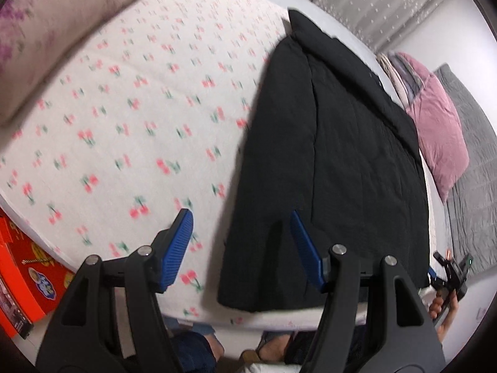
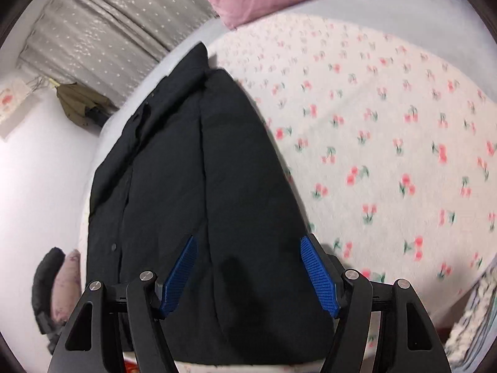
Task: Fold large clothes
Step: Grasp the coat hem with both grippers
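Note:
A large black padded coat lies folded lengthwise into a long strip on the cherry-print bed sheet. It also shows in the right wrist view, with snap buttons along its left edge. My left gripper is open and empty, hovering above the coat's near left edge. My right gripper is open and empty, above the coat's near end. The right gripper also shows in the left wrist view, held in a hand at the lower right.
A mauve floral pillow lies at the far left of the bed. A pink pillow and a grey quilt lie beyond the coat. An orange box sits by the bed's near left edge. Grey curtains hang behind.

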`<state>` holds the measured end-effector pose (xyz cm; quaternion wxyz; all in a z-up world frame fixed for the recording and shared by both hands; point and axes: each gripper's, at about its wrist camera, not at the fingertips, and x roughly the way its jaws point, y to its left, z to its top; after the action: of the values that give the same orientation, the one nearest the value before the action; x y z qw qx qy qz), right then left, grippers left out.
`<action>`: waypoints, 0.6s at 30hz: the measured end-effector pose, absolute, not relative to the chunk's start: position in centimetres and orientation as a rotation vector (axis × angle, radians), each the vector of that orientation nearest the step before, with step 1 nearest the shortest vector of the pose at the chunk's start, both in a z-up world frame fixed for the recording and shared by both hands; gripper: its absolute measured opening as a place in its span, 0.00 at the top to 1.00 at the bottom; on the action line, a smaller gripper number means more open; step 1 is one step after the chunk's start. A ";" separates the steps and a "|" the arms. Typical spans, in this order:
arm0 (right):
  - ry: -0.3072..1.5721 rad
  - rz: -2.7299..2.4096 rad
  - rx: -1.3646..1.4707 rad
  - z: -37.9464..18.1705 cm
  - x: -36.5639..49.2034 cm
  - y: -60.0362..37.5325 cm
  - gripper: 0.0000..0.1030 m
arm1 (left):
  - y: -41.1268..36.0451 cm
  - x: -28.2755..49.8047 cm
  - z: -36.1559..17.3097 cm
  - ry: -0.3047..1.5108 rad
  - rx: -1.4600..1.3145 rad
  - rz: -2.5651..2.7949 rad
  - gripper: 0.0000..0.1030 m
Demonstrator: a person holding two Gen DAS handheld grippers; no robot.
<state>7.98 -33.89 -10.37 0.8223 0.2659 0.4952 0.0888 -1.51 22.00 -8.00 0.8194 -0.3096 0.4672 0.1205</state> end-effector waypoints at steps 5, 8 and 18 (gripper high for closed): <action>1.118 0.178 0.550 -10.8 7.6 -34.1 0.32 | 21.3 -2.5 -9.0 0.995 -0.684 0.283 0.36; 1.154 0.213 0.476 -10.5 7.4 -33.6 0.32 | 21.6 -3.4 -9.0 0.971 -0.721 0.284 0.36; 1.251 0.371 0.461 -11.4 4.7 -35.3 0.47 | 20.1 -3.5 -9.5 0.968 -0.717 0.244 0.39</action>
<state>4.71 -35.26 -11.40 0.7701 0.2123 0.5768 0.1709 -3.46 20.13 -9.45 0.8170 -0.3363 0.4541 0.1145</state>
